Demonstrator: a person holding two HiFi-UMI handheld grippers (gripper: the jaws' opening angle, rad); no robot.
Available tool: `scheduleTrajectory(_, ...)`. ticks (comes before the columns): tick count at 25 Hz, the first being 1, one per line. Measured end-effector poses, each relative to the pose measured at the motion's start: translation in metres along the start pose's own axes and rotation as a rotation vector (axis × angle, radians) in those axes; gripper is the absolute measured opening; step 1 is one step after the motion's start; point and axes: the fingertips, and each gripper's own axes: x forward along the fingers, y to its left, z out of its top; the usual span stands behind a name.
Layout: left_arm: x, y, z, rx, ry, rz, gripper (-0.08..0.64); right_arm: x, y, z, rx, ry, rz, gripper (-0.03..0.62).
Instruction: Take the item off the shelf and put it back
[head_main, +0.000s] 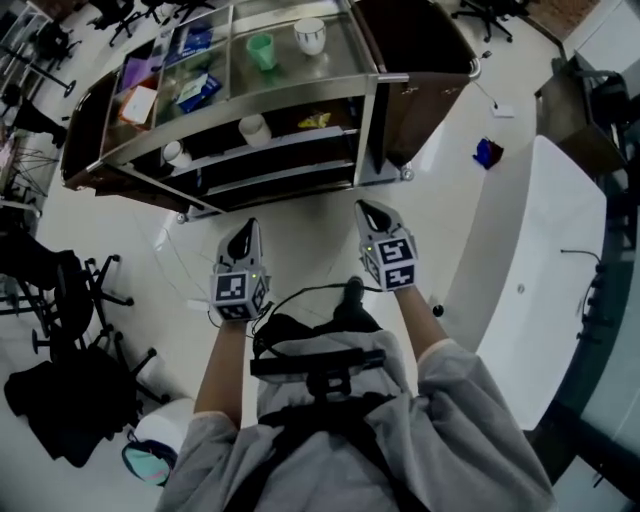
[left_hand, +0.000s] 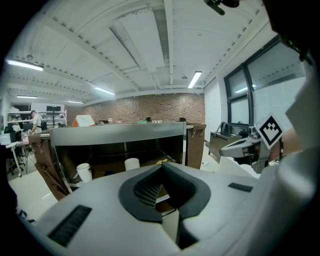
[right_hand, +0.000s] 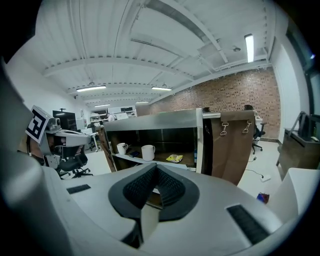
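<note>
I have both tools out in front of me, pointed at the shelf (head_main: 372, 120), and neither has reached it. The left gripper (head_main: 249, 226) is clenched: in its own view the jaws of the left gripper (left_hand: 162, 166) meet at the tips with nothing between them. The right gripper (head_main: 368, 210) is the same, and in its own view the right gripper (right_hand: 155, 166) has its pads pressed together and empty. The 2 grippers sit side by side over the pale floor (head_main: 300, 215), near the shelf's open front. Nothing has been taken off yet, and I cannot tell which item is meant. On the middle level I see a left mug (head_main: 172, 152), a right mug (head_main: 253, 128) and a yellow packet (head_main: 315, 120) further right, all apart from each other. The right gripper view shows the shelf (right_hand: 155, 121) with the left mug (right_hand: 121, 148), the right mug (right_hand: 148, 152) and the packet (right_hand: 174, 158) in the same row. The left gripper view shows the shelf (left_hand: 117, 134) and both mugs too. On top stand a green cup (head_main: 261, 50) and a white cup (head_main: 310, 35). A white table (head_main: 540, 250) lies to my right.
</note>
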Motion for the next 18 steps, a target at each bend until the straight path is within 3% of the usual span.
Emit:
scheduleTrajectory(6,0.045,-0.015,0.01,0.043,0.019,-0.05,0.006,0.024,-0.018,0.009,-0.001,-0.007,0.027,0.009)
scheduleTrajectory(16,0.162,-0.024,-0.004,0.207,0.109,-0.166,0.007,0.078,-0.024,-0.019,0.033,0.032,0.002,0.009)
scheduleTrajectory(18,0.189,-0.025,-0.013,0.244,0.134,-0.207,0.066,0.091,-0.024,-0.024,0.042,0.036,-0.007,0.009)
